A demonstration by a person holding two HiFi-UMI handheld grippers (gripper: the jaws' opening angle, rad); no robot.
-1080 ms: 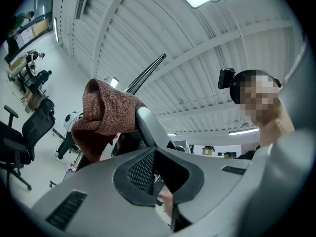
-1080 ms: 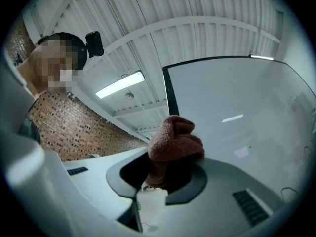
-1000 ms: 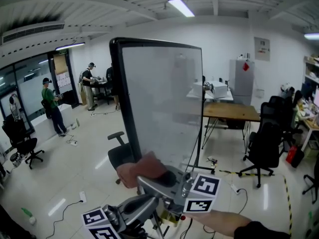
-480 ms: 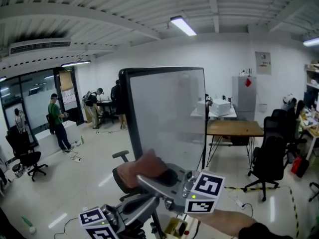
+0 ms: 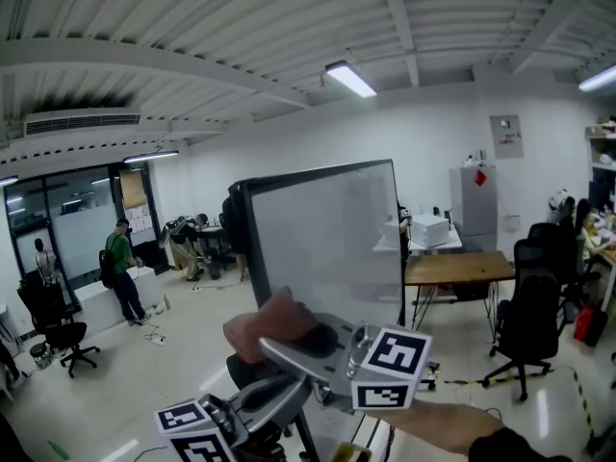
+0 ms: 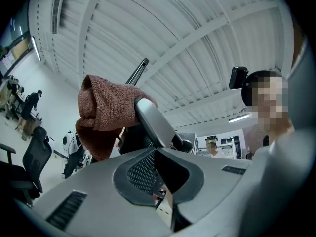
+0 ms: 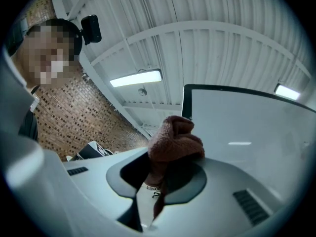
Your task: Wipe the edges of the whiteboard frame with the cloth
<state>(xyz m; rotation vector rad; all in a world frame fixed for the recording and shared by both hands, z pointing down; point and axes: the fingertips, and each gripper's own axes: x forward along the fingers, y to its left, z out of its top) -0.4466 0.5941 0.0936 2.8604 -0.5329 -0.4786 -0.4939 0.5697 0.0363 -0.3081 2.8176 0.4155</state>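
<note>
1. While the right gripper (image 5: pixel 289 343) is raised to the whiteboard (image 5: pixel 332 239), its jaws are clamped on a reddish-brown cloth (image 5: pixel 272 323), which bunches out past the tips.
2. Seen from the right gripper view, the cloth (image 7: pixel 174 141) sits at the left side of the black frame (image 7: pixel 186 102), below its upper corner; I cannot tell whether it presses on the frame.
3. From the head view, the cloth and the right gripper cover the lower left stretch of the frame (image 5: pixel 252 248).
4. Low and just left of it, the left gripper (image 5: pixel 262 404) has its jaws drawn together with nothing between them.
5. In the left gripper view, the cloth (image 6: pixel 103 112) and one grey jaw of the right gripper stand in front of the frame, so only a short dark strip shows.
6. Around the board are a wooden table (image 5: pixel 457 268), black office chairs (image 5: pixel 534 320), a grey cabinet (image 5: pixel 474 200) and a person in green (image 5: pixel 120 268) near the glass doors.
</note>
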